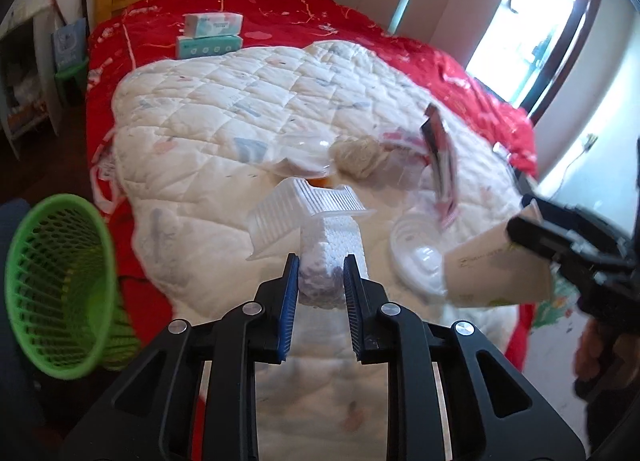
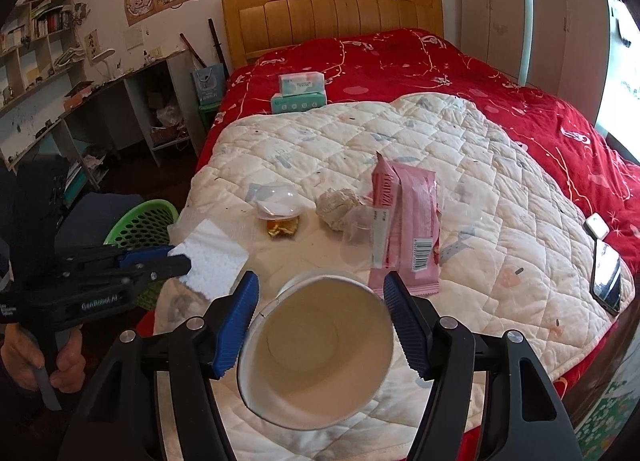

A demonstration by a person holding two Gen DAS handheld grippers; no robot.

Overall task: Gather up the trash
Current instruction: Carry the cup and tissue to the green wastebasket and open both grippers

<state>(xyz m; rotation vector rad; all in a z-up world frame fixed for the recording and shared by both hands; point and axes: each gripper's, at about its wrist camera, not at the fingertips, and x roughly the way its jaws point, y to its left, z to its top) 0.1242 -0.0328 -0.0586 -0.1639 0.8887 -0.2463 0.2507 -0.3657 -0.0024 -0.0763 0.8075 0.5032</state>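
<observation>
Closest in, the right claw [image 2: 320, 301] is clamped around a white paper cup [image 2: 316, 349], mouth facing the camera and empty as far as I can see. The left claw [image 1: 320, 293] has its blue pads squeezed on a chunk of white foam [image 1: 328, 261], lifted a bit above the bed. So both claws are loaded, and I'd say we're mid-collection: two bits grabbed, neither dropped off yet.

Just down to the left of the bed sits the green mesh bin [image 1: 60, 293], tipped toward the camera. Next move is probably swinging the foam over its opening and letting go, then the cup. The bin is low and off the bed edge, so the drop needs lining up.

Further out on the white quilt [image 2: 400, 133] there's more trash: a ribbed clear tray [image 1: 296, 205], a clear lid [image 1: 416, 253], a jelly cup [image 2: 278, 203], a crumpled tissue [image 2: 338, 203] and a pink wrapper [image 2: 404, 229]. A phone [image 2: 606, 277] lies near the bed's edge, not trash I reckon. Way back on the red bedspread [image 2: 480, 73], two tissue packs [image 2: 300, 95].
</observation>
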